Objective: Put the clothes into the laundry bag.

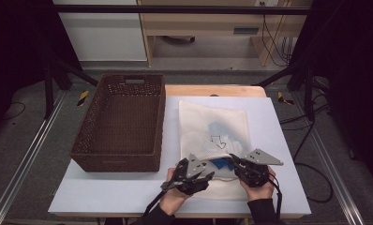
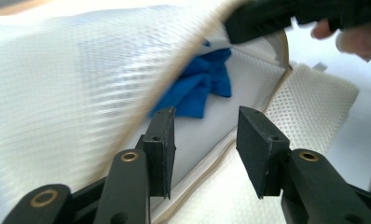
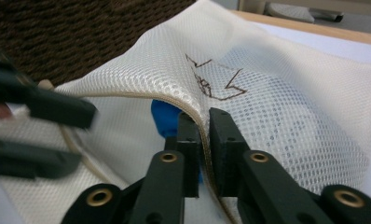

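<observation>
at the left of the high view sits a dark woven basket (image 1: 121, 124) on the white table (image 1: 105, 192). lower middle of the frame, the left gripper (image 1: 190, 174) has its jaws spread, nothing pressed between them; in the left gripper view they stand apart at the open mouth of the mesh bag (image 2: 72, 93), pointing at a blue cloth (image 2: 197, 86) inside. the bag lies flat right of the basket, in the centre of the frame. lower right, the right gripper (image 1: 241, 164) pinches the bag's upper hem (image 3: 183, 105), lifting it. the bag looks light, limp and floppy, so the taped hem is likely the best hold; the soft cloth should bunch and pull out easily.
</observation>
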{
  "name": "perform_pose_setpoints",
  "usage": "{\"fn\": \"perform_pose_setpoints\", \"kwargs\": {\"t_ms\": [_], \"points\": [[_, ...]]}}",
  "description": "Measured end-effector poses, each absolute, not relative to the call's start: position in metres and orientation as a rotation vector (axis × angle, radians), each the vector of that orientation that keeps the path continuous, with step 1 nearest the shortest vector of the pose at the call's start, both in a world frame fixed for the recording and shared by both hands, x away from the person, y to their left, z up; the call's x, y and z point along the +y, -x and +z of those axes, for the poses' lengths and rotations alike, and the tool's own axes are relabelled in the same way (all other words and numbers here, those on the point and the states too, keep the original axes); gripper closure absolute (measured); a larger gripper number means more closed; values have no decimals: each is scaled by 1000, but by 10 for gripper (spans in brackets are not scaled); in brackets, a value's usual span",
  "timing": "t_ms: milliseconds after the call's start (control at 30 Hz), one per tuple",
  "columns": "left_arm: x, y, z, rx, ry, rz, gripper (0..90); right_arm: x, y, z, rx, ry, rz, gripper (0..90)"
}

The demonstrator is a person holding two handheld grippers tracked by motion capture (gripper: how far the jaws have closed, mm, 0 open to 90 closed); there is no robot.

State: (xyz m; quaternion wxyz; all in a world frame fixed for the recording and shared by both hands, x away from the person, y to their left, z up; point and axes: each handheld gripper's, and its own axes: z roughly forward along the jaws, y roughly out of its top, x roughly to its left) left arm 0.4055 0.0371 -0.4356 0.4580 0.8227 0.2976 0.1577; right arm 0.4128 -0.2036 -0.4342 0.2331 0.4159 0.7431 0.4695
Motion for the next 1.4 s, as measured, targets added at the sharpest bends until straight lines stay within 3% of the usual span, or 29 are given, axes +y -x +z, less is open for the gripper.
{"fn": "perform_pose_setpoints", "kwargs": {"t_ms": [200,333,500,700,767,900,1000,1167,1300,1400], "points": [[75,-399,-436,824,-1986,434,514,-199,-403,-439,2074,-1121,1266,697],[92,-397,-440,853,-1970,445,464,-195,-398,-446,2120,-1130,1240,573],[104,-399,-443,899,-1986,456,408,-202,-392,-448,2123,-1160,1235,519],[110,-410,-463,972,-2024,408,422,-225,-386,-437,1971,-1252,1168,444],[112,-413,-468,998,-2035,407,436,-231,-387,-439,1951,-1270,1133,440],[114,-418,-475,1028,-2056,384,567,-256,-397,-461,1951,-1423,975,446],[114,-420,-481,1032,-2082,374,606,-263,-402,-469,1964,-1468,955,458],[118,-420,-484,1034,-2063,369,690,-264,-409,-479,2033,-1516,963,580],[120,-420,-485,1027,-2053,382,703,-261,-411,-480,2043,-1498,907,660],[120,-419,-485,1014,-2041,399,699,-261,-412,-479,2039,-1497,903,673]]}}
